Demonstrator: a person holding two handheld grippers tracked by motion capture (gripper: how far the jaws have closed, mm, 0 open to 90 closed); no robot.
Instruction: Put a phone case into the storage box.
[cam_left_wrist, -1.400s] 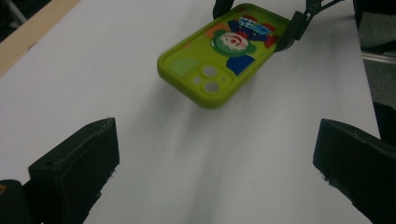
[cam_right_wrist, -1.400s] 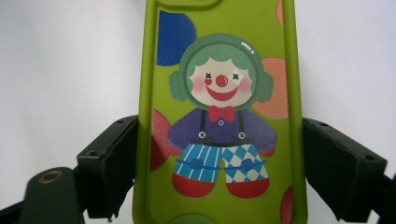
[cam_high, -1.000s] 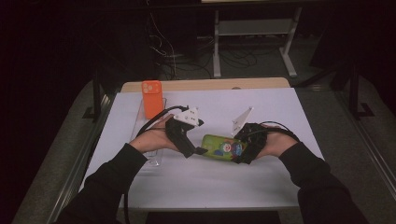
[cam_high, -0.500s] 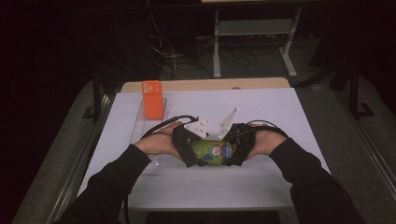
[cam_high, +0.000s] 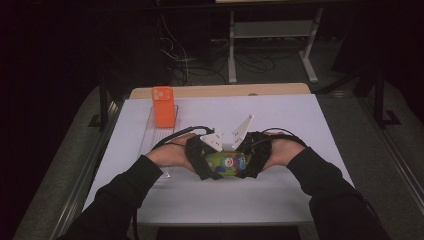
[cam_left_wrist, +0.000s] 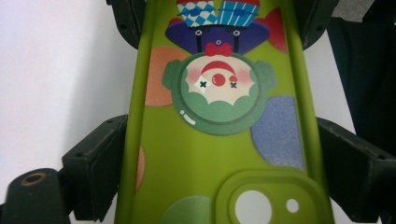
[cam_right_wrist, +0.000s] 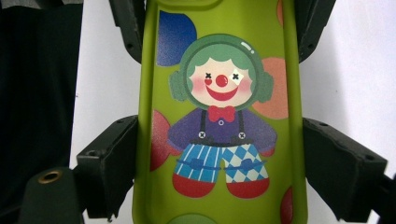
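Green phone case (cam_high: 227, 162) with a clown print sits just in front of the orange phone (cam_high: 163, 106), between the two grippers, near the middle of the white table (cam_high: 300, 115).

Left gripper (cam_high: 214, 169): its jaws have just been closing, and in the left gripper view the pads press on the case's (cam_left_wrist: 215, 154) long edges at the camera-cutout end. Right gripper (cam_high: 245, 167): clamped on the opposite end; the right gripper view has the case (cam_right_wrist: 219, 116) wedged between both pads, at the clown's legs.

Handling, my read:
- Light. Thin moulded shell, likely silicone or soft plastic, so it flexes and bows under side squeeze.
- Matte surface, decent friction on the pads; not slippery.
- Not fragile. Main risk is that it buckles or pops out if pinched too hard across the width.
- Best hold: the raised side rims near the ends, as now, with both ends supported so it stays flat. Avoid the camera cutout (cam_left_wrist: 254, 207); the wall there looks weakest.

Whether it is empty or lies face down on the table, can't tell from here.

Counts:
- green case: 1
- orange phone: 1, standing upright beyond the case on a clear tray (cam_high: 150, 137)
- clear tray: 1
- grippers: 2, each with a grey three-cornered plate
- hands: 2, dark sleeves
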